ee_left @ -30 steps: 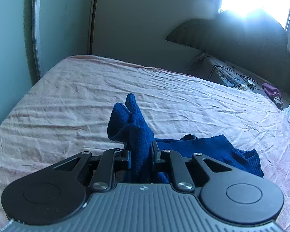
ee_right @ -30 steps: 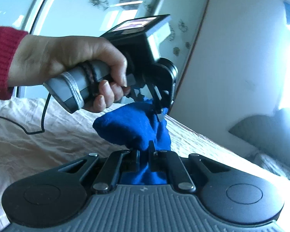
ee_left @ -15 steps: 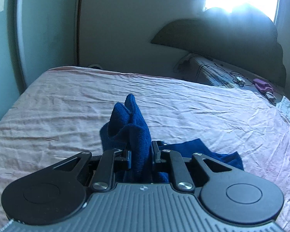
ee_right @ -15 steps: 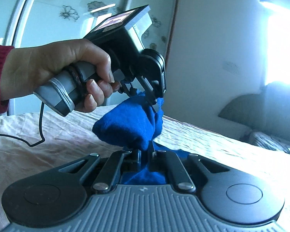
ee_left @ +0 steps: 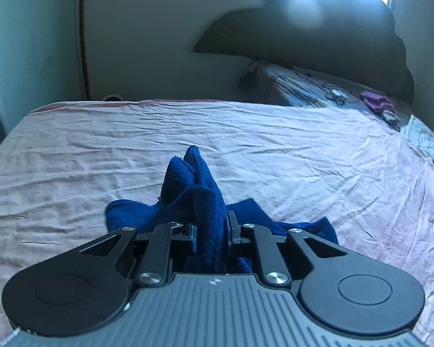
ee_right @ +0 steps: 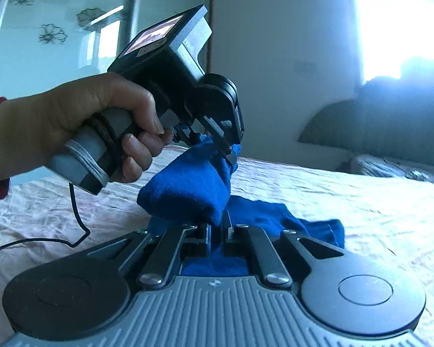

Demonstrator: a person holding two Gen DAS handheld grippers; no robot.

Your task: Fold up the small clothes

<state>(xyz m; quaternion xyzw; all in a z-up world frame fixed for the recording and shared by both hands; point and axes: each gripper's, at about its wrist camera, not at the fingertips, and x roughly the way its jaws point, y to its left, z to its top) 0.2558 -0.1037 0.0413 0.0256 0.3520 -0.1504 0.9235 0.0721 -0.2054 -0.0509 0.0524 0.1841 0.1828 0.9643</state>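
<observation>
GARMENT: blue garment (ee_left: 208,202) on pink bed (ee_left: 275,150), one edge lifted, rest trailing right | LEFT TONGS (ee_left: 210,228): clamped on lifted fold | RIGHT TONGS (ee_right: 216,231): clamped on same edge, just beside | AXIS: held edge spans both tongs; lower together.

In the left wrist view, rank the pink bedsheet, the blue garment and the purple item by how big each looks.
1. pink bedsheet
2. blue garment
3. purple item

The garment sits nearest the camera and the purple item far back, so their true sizes stay unsure.
</observation>
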